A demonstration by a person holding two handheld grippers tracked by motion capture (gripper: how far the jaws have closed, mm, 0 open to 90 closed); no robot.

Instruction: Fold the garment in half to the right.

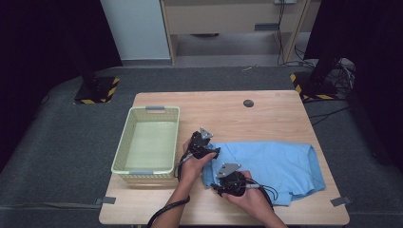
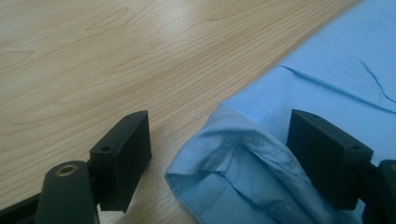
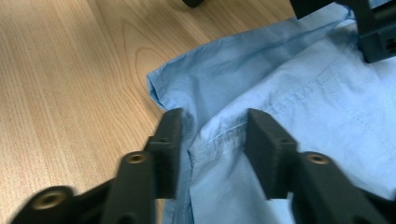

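Shirt (image 2: pixel 261 158) between hand-held gripper (image 2: pixel 219 154) jaws.

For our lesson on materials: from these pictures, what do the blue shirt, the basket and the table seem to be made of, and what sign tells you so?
Blue shirt: thin woven cloth, probably cotton or a blend, matte; it creases softly and shows stitched hems.
Basket: likely moulded plastic, pale yellow-green, slightly glossy, with perforated lattice walls.
Table: light wood or wood-look laminate, smooth; grain lines run across it.

Empty pale green basket (image 1: pixel 124 142), wooden table (image 1: pixel 266 118), small dark disc, perhaps a cap (image 1: pixel 248 103)
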